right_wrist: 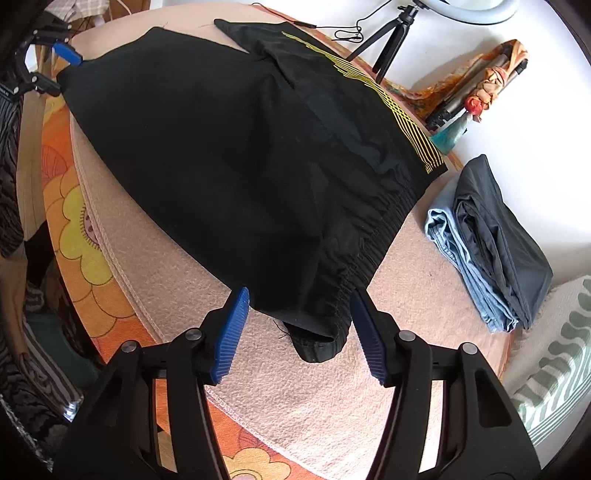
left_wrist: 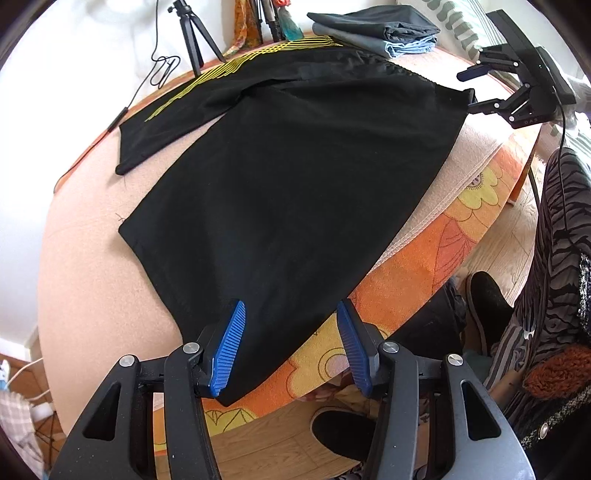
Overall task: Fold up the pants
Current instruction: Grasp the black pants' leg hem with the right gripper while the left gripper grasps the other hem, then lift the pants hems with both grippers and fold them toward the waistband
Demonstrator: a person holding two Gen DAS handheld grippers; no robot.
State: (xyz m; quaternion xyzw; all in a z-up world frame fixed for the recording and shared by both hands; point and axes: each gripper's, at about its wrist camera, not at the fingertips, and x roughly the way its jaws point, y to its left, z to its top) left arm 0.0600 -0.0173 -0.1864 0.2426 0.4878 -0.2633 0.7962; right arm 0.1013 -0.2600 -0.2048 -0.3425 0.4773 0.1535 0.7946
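Black pants (left_wrist: 295,177) with yellow side stripes lie spread on a pink towel (left_wrist: 92,240); they also show in the right wrist view (right_wrist: 229,155). My left gripper (left_wrist: 291,347) is open, its jaws on either side of the near leg's hem corner at the table edge. My right gripper (right_wrist: 299,336) is open around the waistband corner (right_wrist: 321,347). In the left wrist view the right gripper (left_wrist: 471,90) sits open at the far waist corner. In the right wrist view the left gripper (right_wrist: 64,72) sits open at the far hem.
A stack of folded clothes (right_wrist: 491,243) lies beside the waistband, also seen in the left wrist view (left_wrist: 376,33). A small tripod (right_wrist: 388,44) and cable stand at the far edge. An orange flowered cloth (left_wrist: 424,266) covers the table edge. Shoes and floor lie below.
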